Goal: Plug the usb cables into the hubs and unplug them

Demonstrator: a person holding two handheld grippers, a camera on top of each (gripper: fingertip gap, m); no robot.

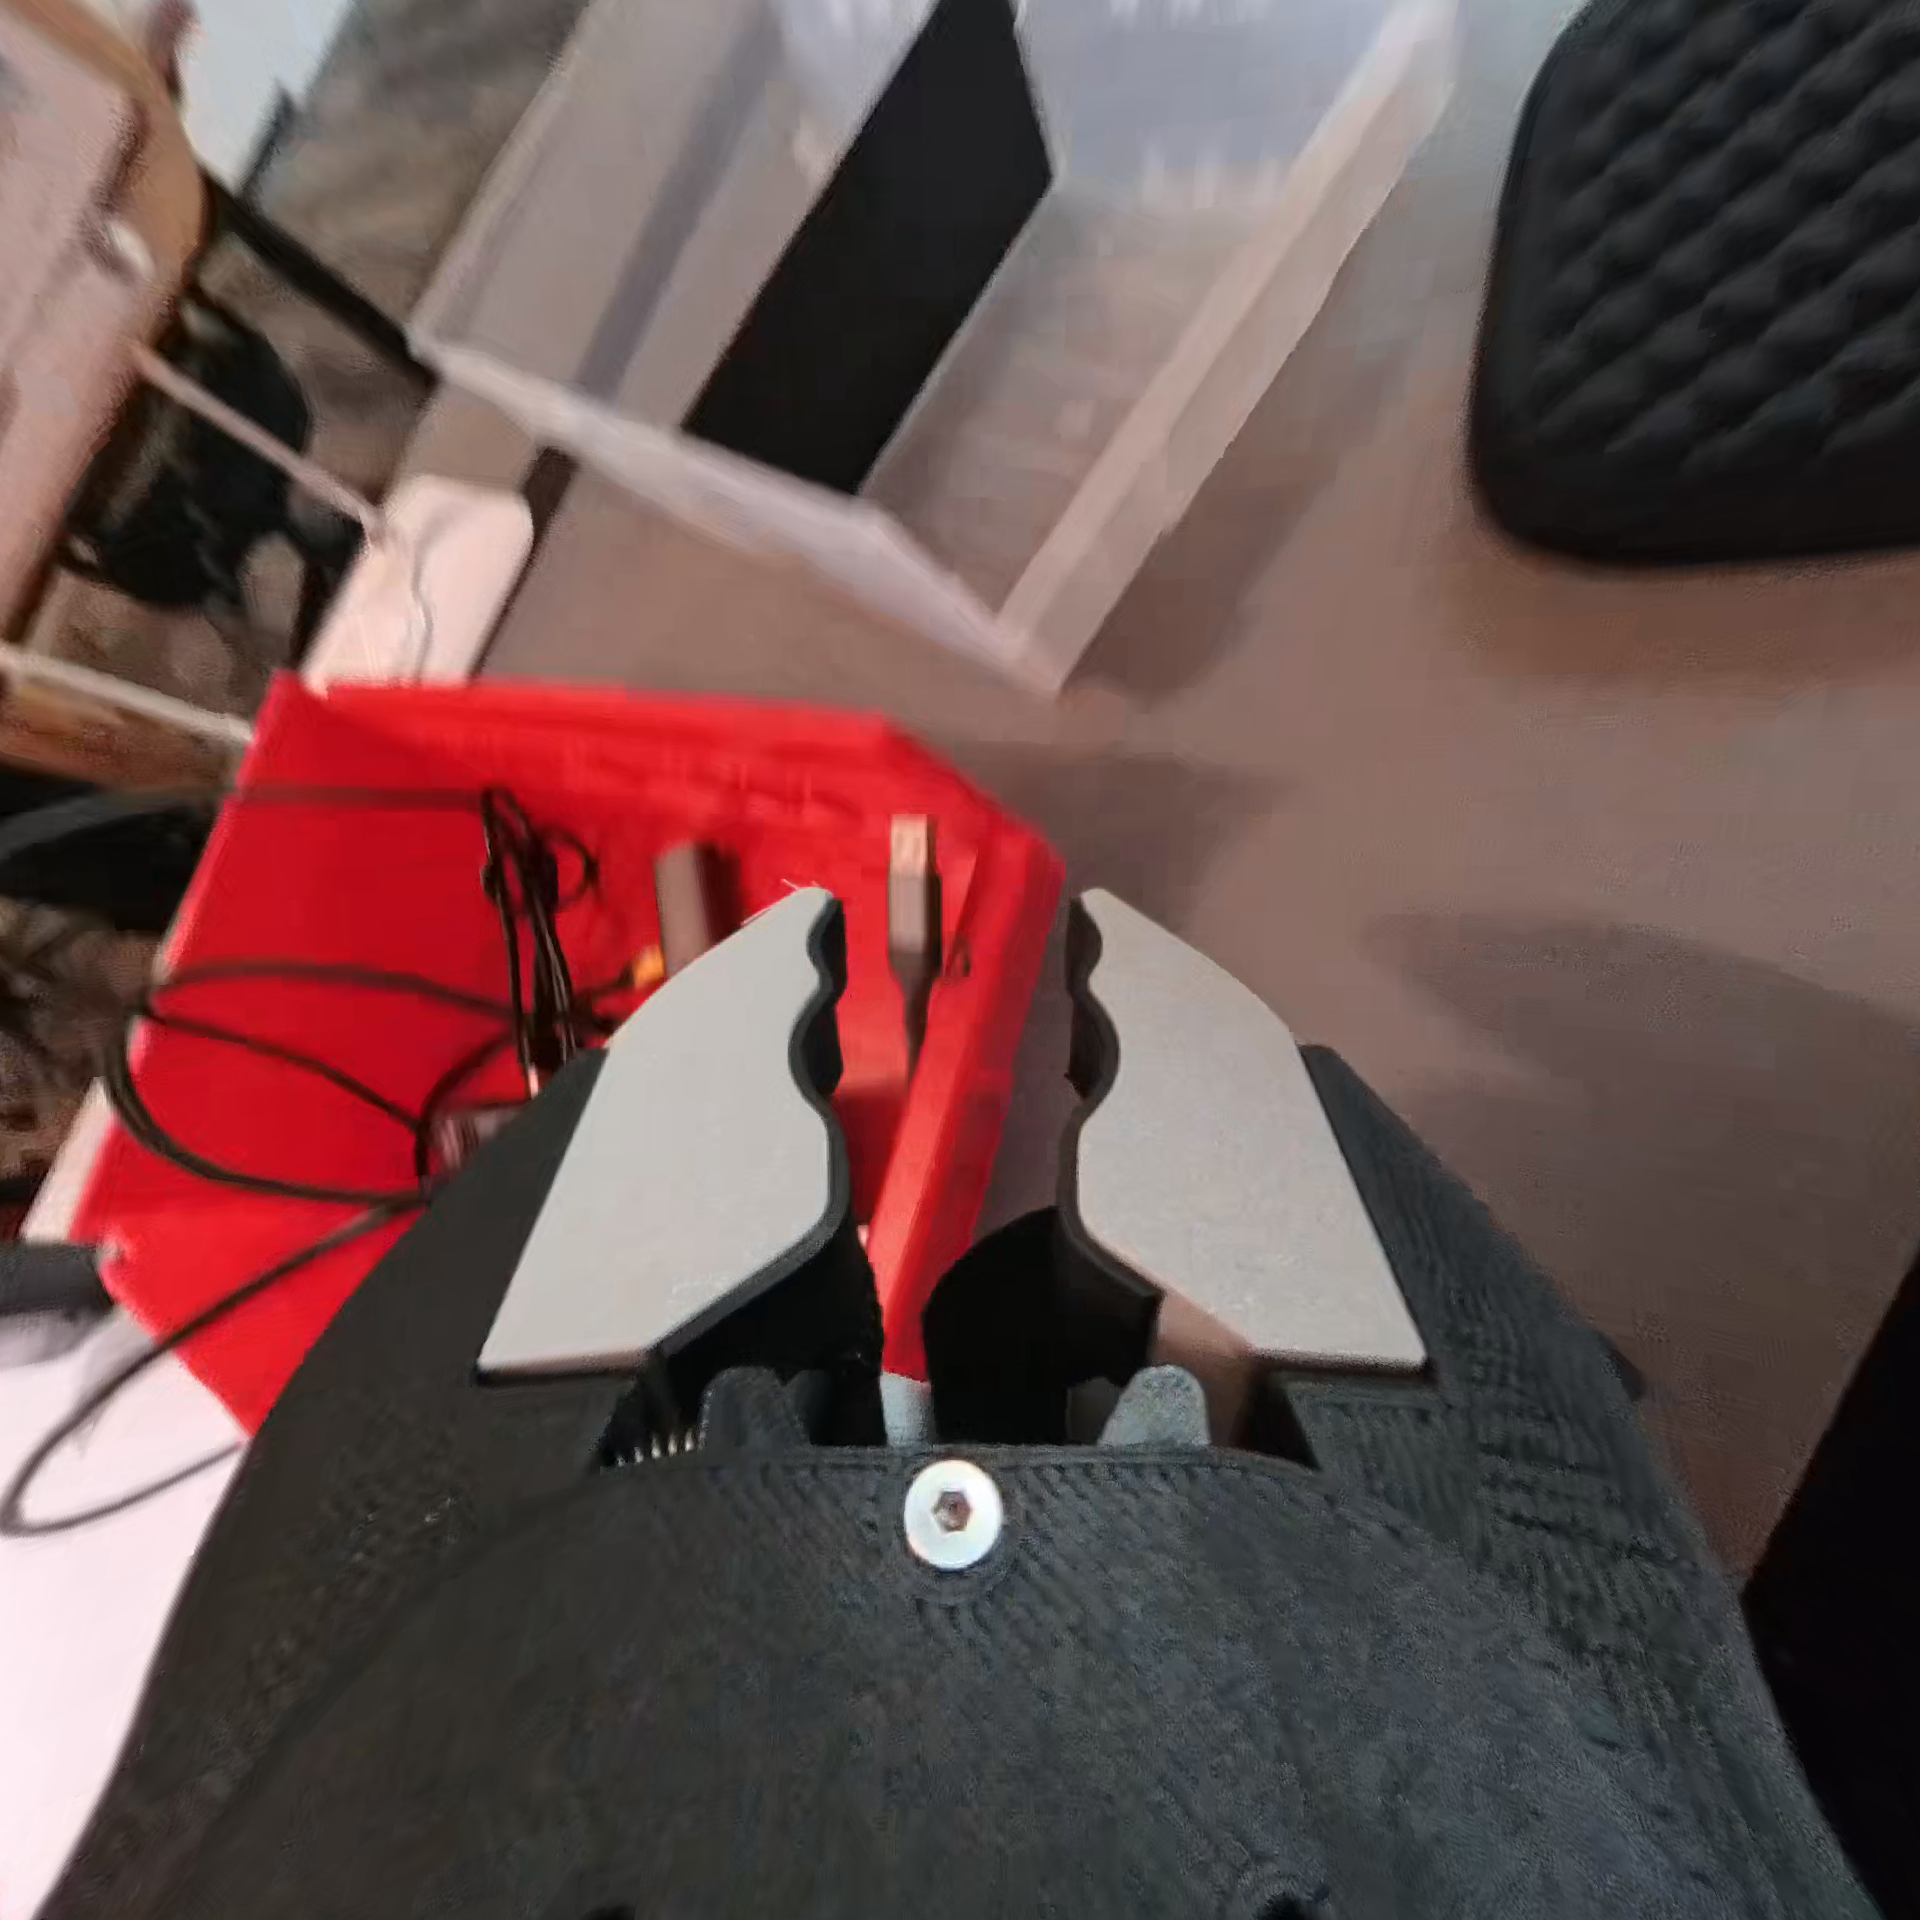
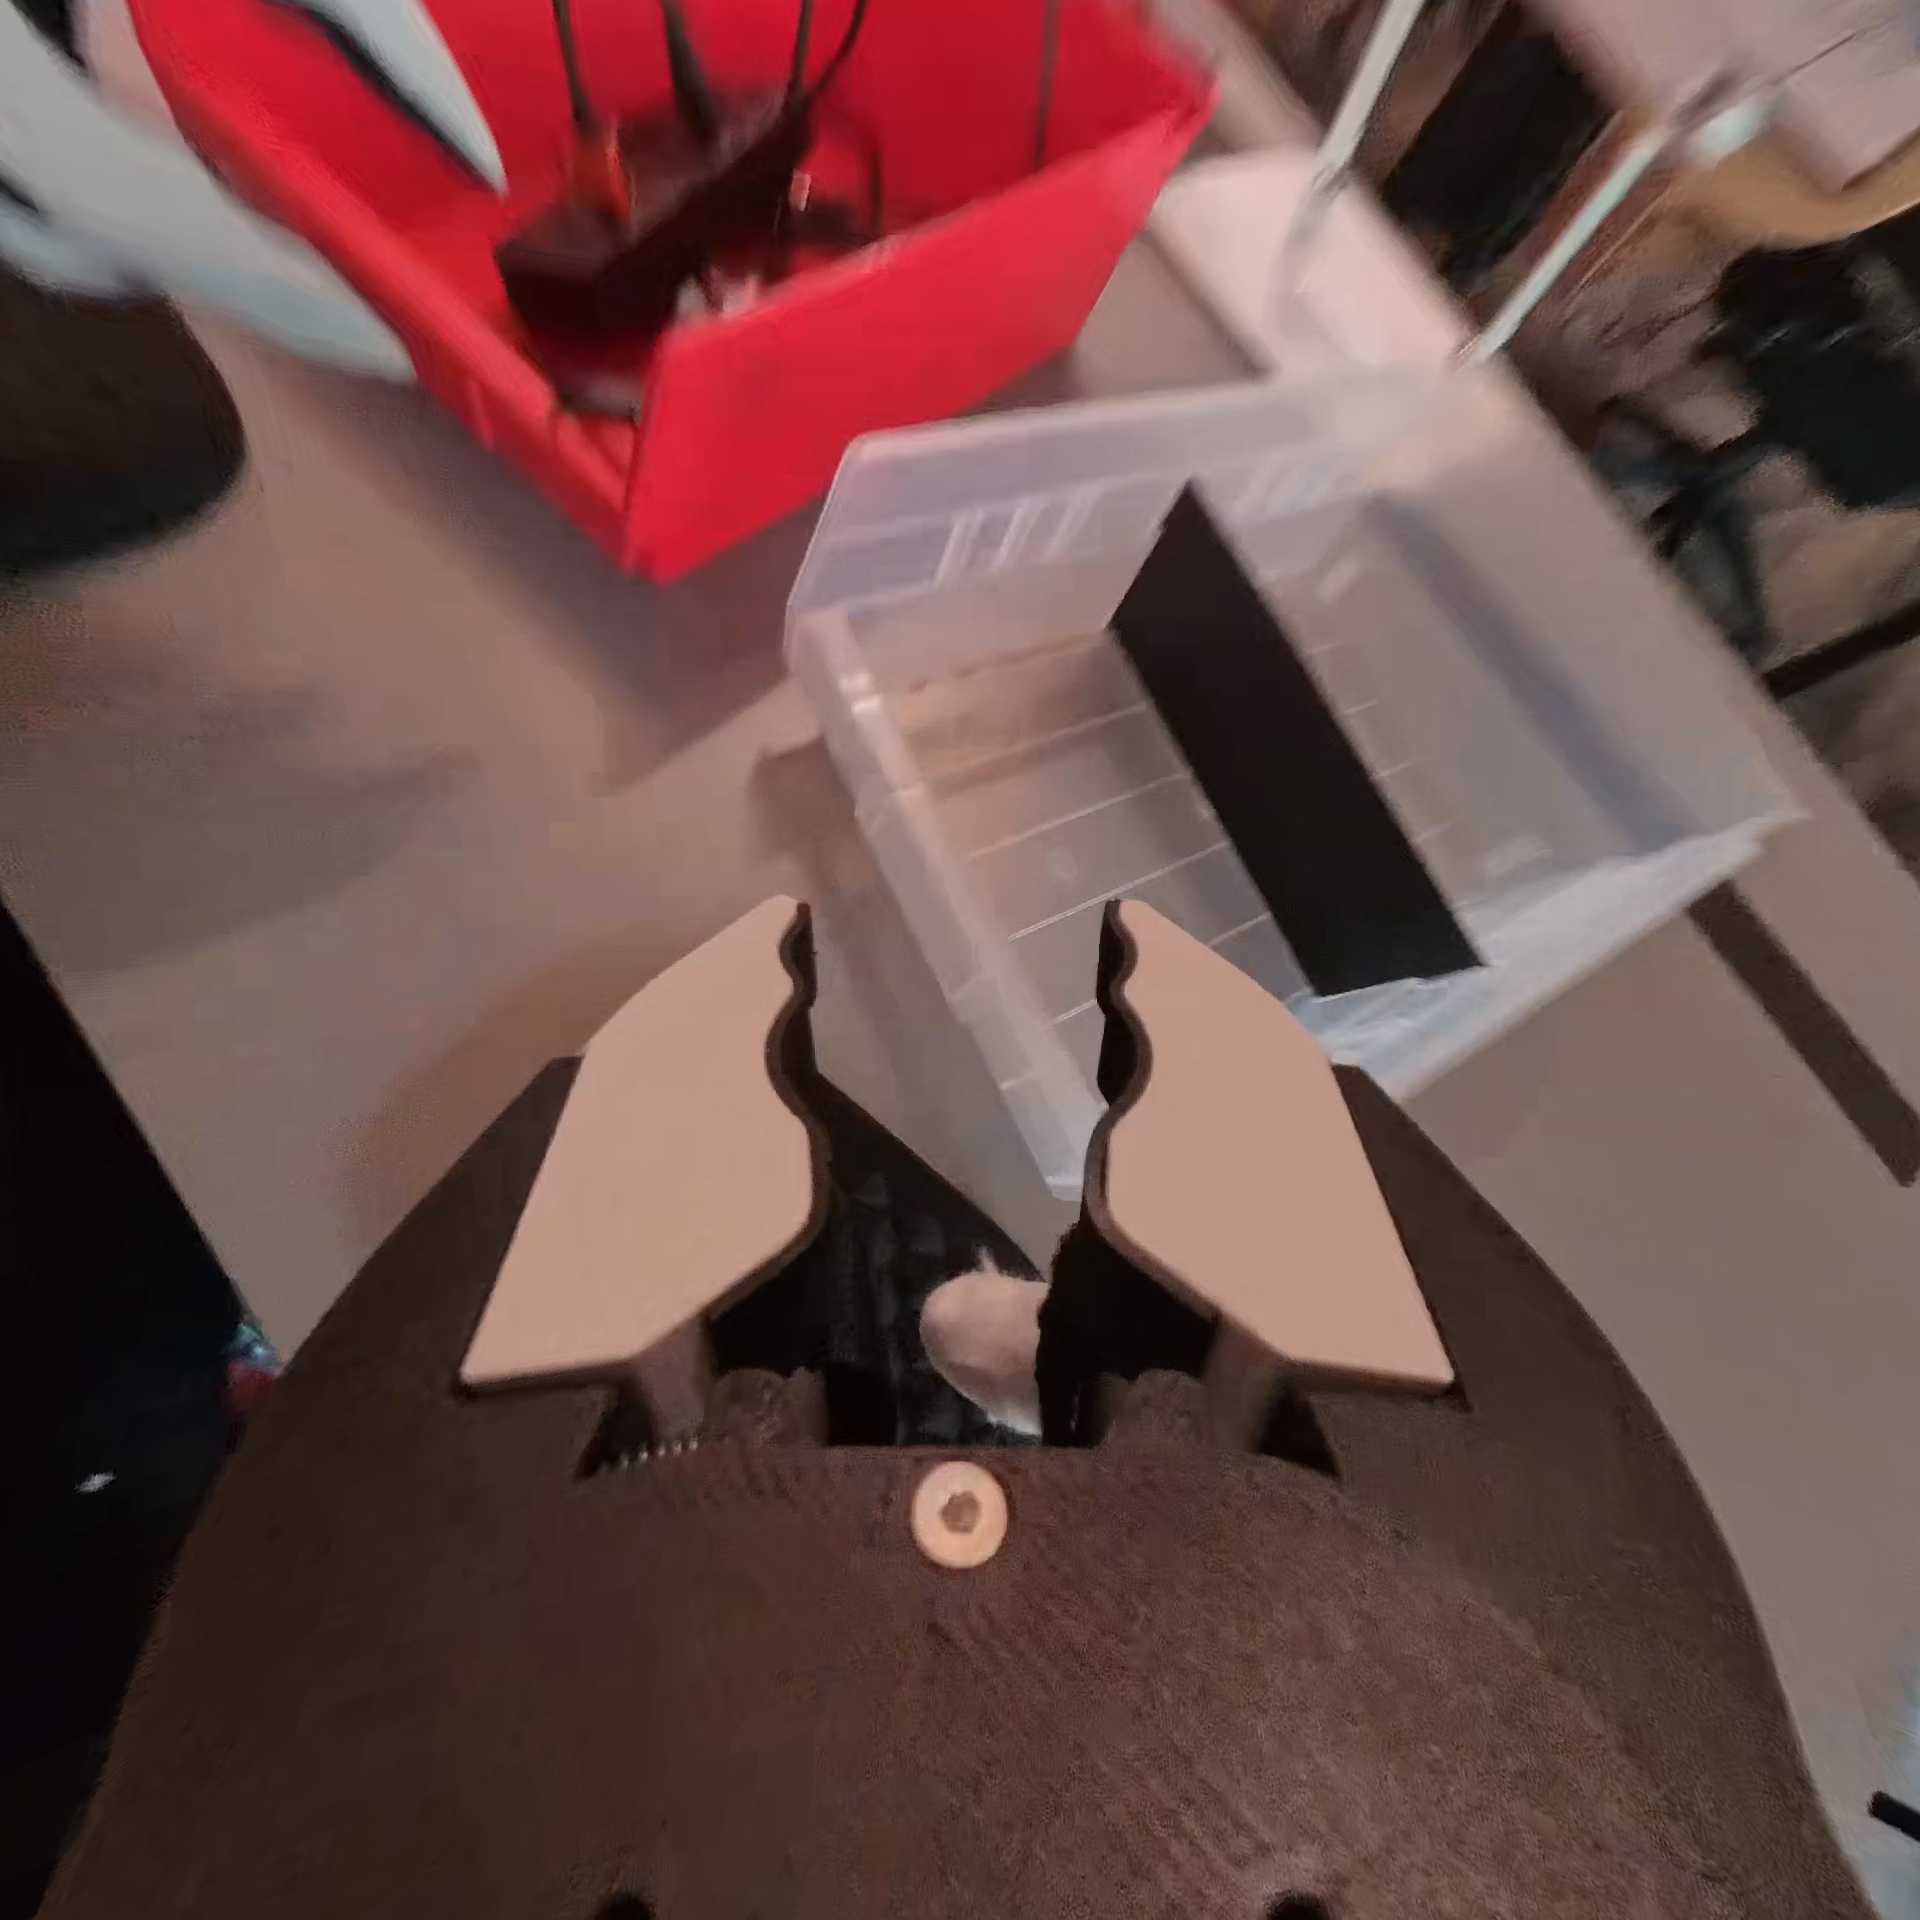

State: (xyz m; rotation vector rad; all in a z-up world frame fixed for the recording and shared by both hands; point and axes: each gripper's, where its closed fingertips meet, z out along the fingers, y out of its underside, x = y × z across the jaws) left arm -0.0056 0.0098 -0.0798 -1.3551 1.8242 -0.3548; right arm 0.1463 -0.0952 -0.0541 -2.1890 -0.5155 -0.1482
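A red bin (image 1: 343,935) holds tangled black USB cables (image 1: 312,1049) and grey hubs; one hub (image 1: 914,914) stands up near the bin's right wall. My left gripper (image 1: 954,914) is open and empty, its tips above the bin's right corner. In the right wrist view the same red bin (image 2: 831,384) sits at the far upper left with a dark, blurred mass of cables (image 2: 665,218) inside. My right gripper (image 2: 956,920) is open and empty, above the near corner of a clear plastic box (image 2: 925,790).
The clear plastic box (image 1: 727,499) holds a black upright divider (image 2: 1288,769). A black quilted pad (image 1: 1714,281) lies at the upper right of the brown table (image 1: 1403,831). The other gripper's pale fingers (image 2: 187,239) show blurred at the upper left of the right wrist view. My right fingertips sit around 20 centimeters from my left ones.
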